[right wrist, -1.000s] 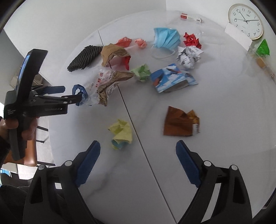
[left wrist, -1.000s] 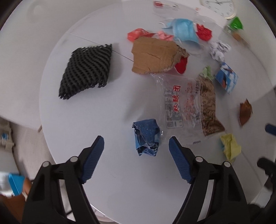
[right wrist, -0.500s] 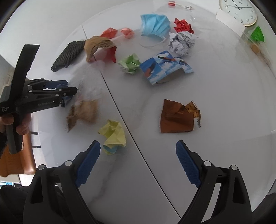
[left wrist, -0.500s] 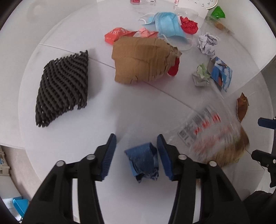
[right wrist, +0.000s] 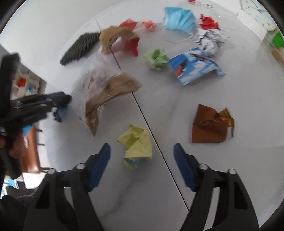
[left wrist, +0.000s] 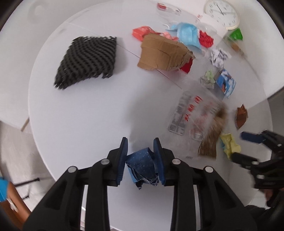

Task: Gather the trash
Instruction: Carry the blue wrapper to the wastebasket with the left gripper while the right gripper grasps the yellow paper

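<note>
My left gripper [left wrist: 140, 148] is shut on a crumpled dark blue wrapper [left wrist: 142, 166] and holds it above the near edge of the round white table [left wrist: 79, 115]. The wrapper also shows in the right wrist view [right wrist: 61, 112] under the left gripper [right wrist: 68, 98]. My right gripper [right wrist: 142, 151] is open, with a crumpled yellow paper [right wrist: 137, 144] lying between its fingers on the table. A clear plastic bag with a brown end [right wrist: 110, 90] lies beside it.
Other trash lies on the table: black foam net [left wrist: 88, 58], brown cardboard [left wrist: 163, 53], blue face mask [right wrist: 179, 18], green paper [right wrist: 157, 57], blue picture carton [right wrist: 194, 66], brown foil wrapper [right wrist: 211, 124], white crumpled paper [right wrist: 210, 40]. A clock [left wrist: 221, 13] lies at the far edge.
My left gripper closed on the blue wrapper and pulled it back toward the table's near edge. My right gripper moved down over the yellow paper. The clear bag shifted.
</note>
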Demonstrator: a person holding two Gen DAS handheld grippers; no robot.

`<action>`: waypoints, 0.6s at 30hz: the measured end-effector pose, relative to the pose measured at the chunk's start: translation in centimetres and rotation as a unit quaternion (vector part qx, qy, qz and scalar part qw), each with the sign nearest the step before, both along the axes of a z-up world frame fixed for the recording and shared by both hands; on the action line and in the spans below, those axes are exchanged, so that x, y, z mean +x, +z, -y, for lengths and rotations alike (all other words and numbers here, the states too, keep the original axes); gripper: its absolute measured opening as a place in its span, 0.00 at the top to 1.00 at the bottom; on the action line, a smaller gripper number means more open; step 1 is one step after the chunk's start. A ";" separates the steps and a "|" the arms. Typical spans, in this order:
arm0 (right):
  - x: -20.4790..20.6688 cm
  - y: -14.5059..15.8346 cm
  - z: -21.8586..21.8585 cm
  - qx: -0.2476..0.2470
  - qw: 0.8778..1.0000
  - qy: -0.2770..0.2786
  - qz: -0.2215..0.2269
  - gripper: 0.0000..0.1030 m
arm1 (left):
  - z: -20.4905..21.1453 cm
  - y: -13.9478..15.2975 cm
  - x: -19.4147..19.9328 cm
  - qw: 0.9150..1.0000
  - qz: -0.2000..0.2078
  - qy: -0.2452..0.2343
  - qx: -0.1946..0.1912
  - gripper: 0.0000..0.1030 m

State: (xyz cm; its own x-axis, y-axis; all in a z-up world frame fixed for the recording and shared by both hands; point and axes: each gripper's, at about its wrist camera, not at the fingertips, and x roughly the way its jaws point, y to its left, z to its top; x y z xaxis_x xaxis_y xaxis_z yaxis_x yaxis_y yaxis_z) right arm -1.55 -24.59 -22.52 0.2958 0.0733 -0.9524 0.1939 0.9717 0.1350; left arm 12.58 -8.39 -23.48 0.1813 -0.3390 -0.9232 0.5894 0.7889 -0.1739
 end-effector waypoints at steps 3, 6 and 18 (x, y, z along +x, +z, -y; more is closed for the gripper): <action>0.6 -0.9 -0.4 -0.010 1.000 0.011 -0.012 0.68 | -2.0 0.7 -1.4 1.000 0.004 0.023 -0.013 0.73; 0.6 -0.7 -0.2 -0.012 1.000 0.011 -0.006 0.68 | -3.4 1.9 -2.3 0.999 0.014 0.047 -0.023 0.73; -1.4 6.3 -4.4 0.001 0.995 0.084 0.049 0.68 | -12.6 4.6 -7.3 0.986 0.031 0.161 -0.015 0.72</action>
